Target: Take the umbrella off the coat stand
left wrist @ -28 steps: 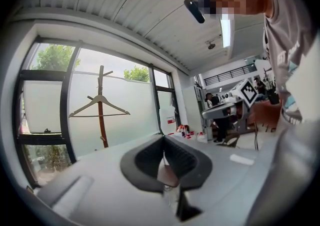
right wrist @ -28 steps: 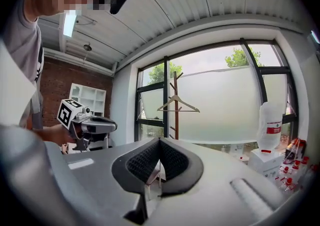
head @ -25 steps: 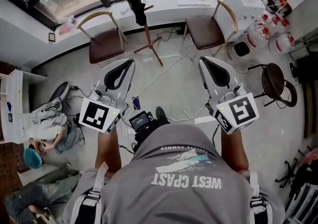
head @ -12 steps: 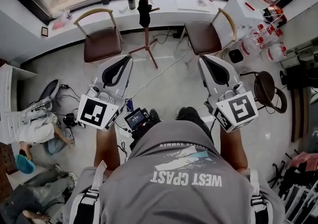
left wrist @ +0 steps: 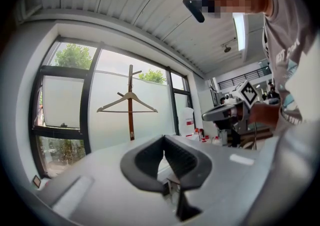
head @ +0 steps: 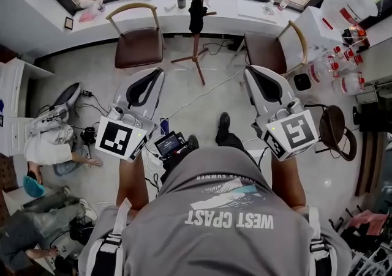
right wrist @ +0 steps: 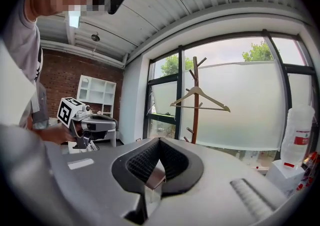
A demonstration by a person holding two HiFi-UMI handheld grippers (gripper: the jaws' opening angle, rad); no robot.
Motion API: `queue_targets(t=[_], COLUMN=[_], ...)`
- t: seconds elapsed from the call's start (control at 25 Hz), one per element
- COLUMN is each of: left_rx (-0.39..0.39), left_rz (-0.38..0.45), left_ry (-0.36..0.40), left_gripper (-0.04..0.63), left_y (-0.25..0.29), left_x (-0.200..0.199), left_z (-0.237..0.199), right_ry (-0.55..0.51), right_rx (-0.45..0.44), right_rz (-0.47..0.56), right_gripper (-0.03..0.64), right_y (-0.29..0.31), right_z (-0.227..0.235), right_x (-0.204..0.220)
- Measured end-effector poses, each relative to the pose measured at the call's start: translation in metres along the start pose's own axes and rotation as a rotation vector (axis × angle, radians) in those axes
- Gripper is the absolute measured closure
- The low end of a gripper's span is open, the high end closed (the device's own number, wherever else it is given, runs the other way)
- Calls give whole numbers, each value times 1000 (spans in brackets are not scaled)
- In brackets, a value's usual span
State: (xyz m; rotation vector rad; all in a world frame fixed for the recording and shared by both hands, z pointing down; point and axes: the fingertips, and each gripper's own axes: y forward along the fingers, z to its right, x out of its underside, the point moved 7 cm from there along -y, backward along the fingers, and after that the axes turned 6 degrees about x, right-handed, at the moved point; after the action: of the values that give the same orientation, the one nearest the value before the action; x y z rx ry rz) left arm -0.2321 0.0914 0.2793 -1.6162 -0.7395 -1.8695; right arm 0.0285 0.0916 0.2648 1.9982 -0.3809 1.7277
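Folded black umbrella [head: 196, 13], hanging limp from an upper peg of the slim wooden coat stand [head: 197, 47]. Probably light: soft, slippery fabric over stiff ribs, best taken at the firm shaft or handle. Left gripper [head: 160, 74] and right gripper [head: 248, 73] both closed on nothing, well short of the stand.

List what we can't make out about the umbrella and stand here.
1. Umbrella: head view, small, dark; how it hangs on the coat stand is unreadable.
2. Stand top: cut by the head view's upper edge.
3. Gripper views: left gripper and right gripper bodies hide the stand below the hanger; no umbrella shows.
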Motion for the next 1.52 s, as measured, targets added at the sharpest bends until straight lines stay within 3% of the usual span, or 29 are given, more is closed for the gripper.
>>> queue_targets(t=[0.56,1.12,1.52], left_rx=[-111,-263,-271], left_rz=[-119,-153,-168], left_ry=[-9,15,35], left_gripper=[594,594,594], left_y=[90,181,232], left_x=[2,-9,-17], left_z=[-19,-21,-22], right_ry=[45,54,72], right_rx=[-145,-308,-309], right_rz=[8,40,53], right_gripper=[615,615,615], right_y=[81,140,152], right_z=[94,194,245], right_x=[15,21,26])
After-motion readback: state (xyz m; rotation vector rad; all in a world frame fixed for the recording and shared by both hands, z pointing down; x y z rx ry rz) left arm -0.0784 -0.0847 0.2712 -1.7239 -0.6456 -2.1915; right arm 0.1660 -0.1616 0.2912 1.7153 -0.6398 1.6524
